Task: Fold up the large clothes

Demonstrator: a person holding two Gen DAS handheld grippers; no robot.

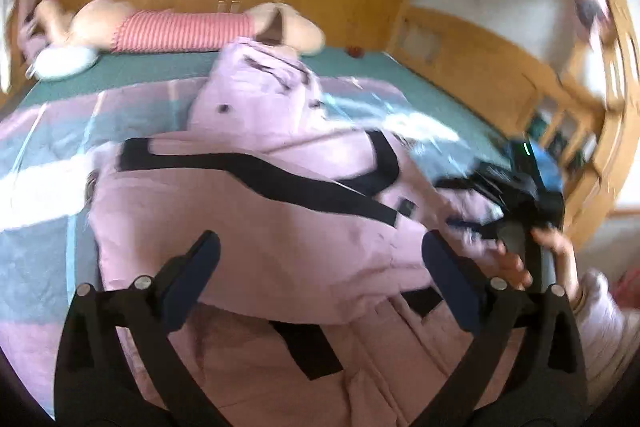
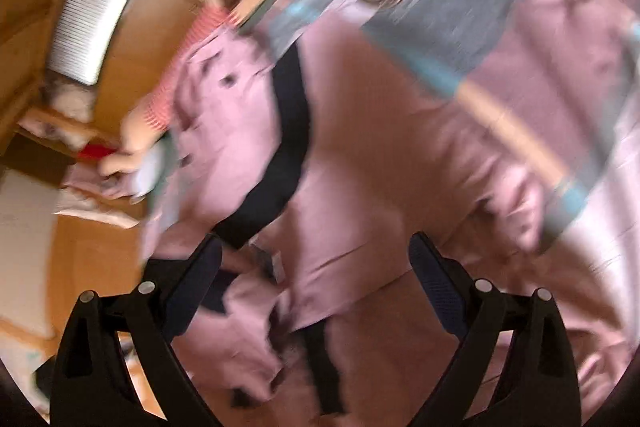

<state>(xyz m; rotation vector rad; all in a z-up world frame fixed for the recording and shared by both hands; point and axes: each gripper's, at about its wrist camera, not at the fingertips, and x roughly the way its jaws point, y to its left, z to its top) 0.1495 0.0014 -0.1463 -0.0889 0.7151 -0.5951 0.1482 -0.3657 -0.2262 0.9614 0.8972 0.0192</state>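
Note:
A large pink coat (image 1: 280,227) with black trim bands lies partly folded on the bed; its hood end with dark buttons points to the headboard. My left gripper (image 1: 320,267) is open just above the coat's near part, holding nothing. The right gripper shows in the left wrist view (image 1: 516,195) at the coat's right edge, with a hand on its handle. In the blurred right wrist view the coat (image 2: 360,155) fills the middle, and my right gripper (image 2: 316,267) is open over it with nothing between the fingers.
The coat lies on a pink, grey and blue striped quilt (image 1: 48,155) over a green sheet (image 1: 420,67). A plush toy in a red striped shirt (image 1: 180,29) lies along the wooden headboard. Wooden cabinets (image 1: 480,67) stand at the right of the bed.

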